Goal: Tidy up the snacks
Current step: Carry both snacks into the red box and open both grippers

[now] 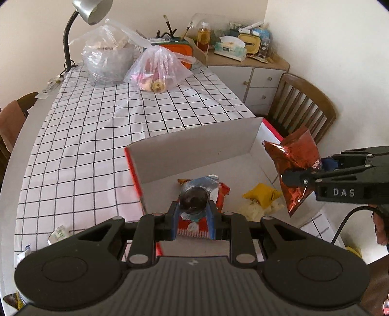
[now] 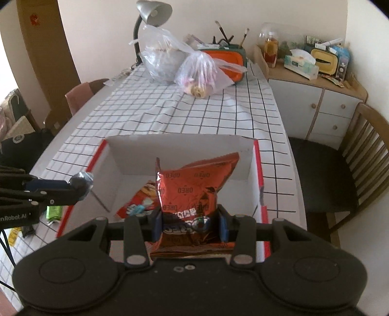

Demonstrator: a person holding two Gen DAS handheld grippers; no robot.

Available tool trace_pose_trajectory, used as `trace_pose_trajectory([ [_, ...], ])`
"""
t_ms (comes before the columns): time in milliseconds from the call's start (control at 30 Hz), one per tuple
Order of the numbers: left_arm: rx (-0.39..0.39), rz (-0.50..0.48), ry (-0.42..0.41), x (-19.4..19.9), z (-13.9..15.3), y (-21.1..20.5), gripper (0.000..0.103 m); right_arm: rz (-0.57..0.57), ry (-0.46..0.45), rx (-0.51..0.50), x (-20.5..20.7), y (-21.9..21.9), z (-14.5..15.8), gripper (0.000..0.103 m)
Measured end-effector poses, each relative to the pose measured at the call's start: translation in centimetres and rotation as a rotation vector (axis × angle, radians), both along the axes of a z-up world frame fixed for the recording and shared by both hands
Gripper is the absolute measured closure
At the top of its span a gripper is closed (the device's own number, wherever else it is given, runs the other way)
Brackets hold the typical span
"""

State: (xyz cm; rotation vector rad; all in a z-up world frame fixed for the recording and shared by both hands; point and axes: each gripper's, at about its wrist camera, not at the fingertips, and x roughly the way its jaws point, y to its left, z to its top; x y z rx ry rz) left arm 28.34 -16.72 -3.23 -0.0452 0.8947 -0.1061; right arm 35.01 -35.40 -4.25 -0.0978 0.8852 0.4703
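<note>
A white cardboard box (image 1: 201, 148) with red outer sides stands on the checked tablecloth; it also shows in the right wrist view (image 2: 180, 155). My left gripper (image 1: 194, 216) is shut on a small round foil-wrapped snack (image 1: 194, 198) above the box's near-left part; it shows from the side in the right wrist view (image 2: 81, 183). My right gripper (image 2: 192, 224) is shut on a red Oreo bag (image 2: 192, 192) held over the box; the bag shows at the box's right side (image 1: 295, 158). A red snack packet (image 2: 139, 203) and a yellow packet (image 1: 261, 194) lie inside the box.
Two clear plastic bags (image 1: 158, 70) (image 1: 107, 60), an orange-green case (image 2: 223, 60) and a desk lamp (image 1: 92, 11) stand at the table's far end. A green packet (image 2: 54, 212) lies left of the box. A wooden chair (image 1: 301, 107) and a cluttered cabinet (image 2: 313, 97) are on the right.
</note>
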Motion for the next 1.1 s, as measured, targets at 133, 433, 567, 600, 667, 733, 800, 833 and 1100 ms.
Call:
trace_pose_trajectory([
  [133,0.013,-0.003,0.039,2.3,-0.9,-1.0,0.080,-0.008,0.018,-0.023,1.7,0.1,-1.1,0.061],
  [433,0.026,0.015,0.133,7.1,-3.0,-1.6,0.080,0.014,0.089,-0.048,5.1,0.6,-3.0,0.061],
  [567,0.041,0.015,0.191,8.8,-4.2,-2.1,0.080,0.023,0.103,-0.065,5.9,1.0,-3.7,0.062],
  [600,0.044,0.017,0.201,9.1,-4.5,-2.2,0.080,0.025,0.105,-0.065,6.1,1.0,-3.9,0.062],
  [667,0.051,0.018,0.229,9.7,-5.1,-2.4,0.080,0.034,0.112,-0.068,6.4,1.0,-4.1,0.064],
  [733,0.062,0.021,0.245,10.0,-5.5,-2.6,0.080,0.041,0.116,-0.073,6.5,1.1,-4.3,0.064],
  [800,0.066,0.020,0.264,10.2,-6.0,-2.7,0.080,0.044,0.123,-0.067,6.5,1.0,-4.5,0.063],
  [833,0.068,0.023,0.269,10.2,-6.2,-2.7,0.080,0.046,0.125,-0.062,6.5,0.9,-4.5,0.062],
  [1100,0.045,0.036,0.255,9.7,-5.9,-2.4,0.080,0.045,0.122,-0.026,5.8,0.1,-4.3,0.058],
])
